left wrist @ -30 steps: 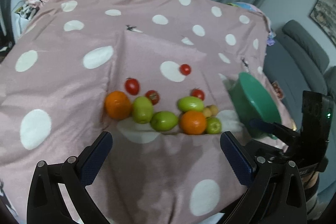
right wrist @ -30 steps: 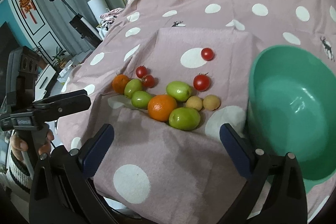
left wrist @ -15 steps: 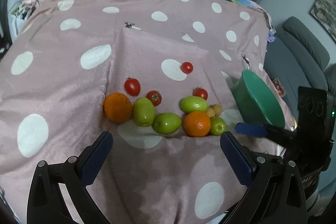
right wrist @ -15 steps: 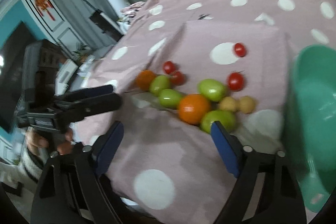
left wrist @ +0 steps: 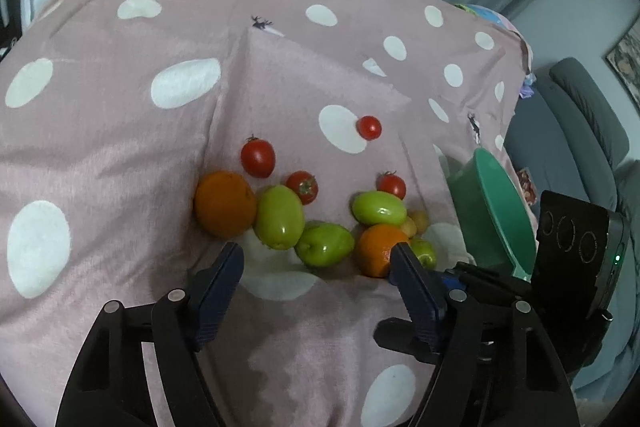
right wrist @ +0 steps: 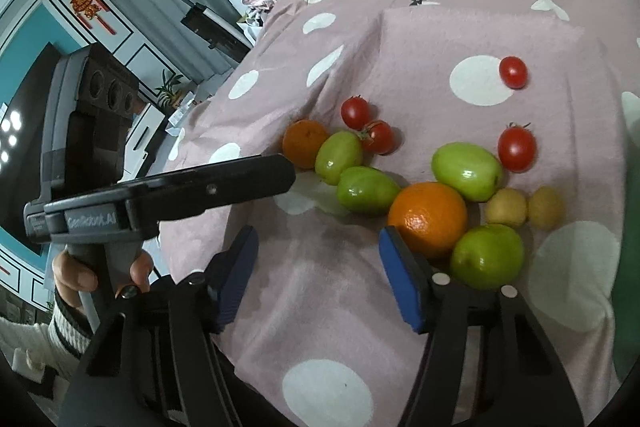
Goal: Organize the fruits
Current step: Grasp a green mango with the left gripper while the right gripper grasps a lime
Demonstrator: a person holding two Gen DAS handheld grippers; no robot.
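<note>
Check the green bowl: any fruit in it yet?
Cannot tell. The green bowl shows only its rim and part of its inner wall, bare where visible; the fruit in view, like the orange, lies on the cloth.

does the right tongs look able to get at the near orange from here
Probably yes: the orange lies just ahead of the right tongs, off to one side, nothing covering it; the closing jaws hold nothing.

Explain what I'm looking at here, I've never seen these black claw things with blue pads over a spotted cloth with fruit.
These are two hand-held grabbers, no robot. Each carries a camera looking along its jaws, so one picture comes from the left gripper, the other from the right gripper. A hand holds the left one. On the pink spotted cloth lie oranges, green fruits, small red tomatoes and two small yellowish fruits, beside a green bowl. Both sets of jaws are closing with nothing between them; nothing is held.
</note>
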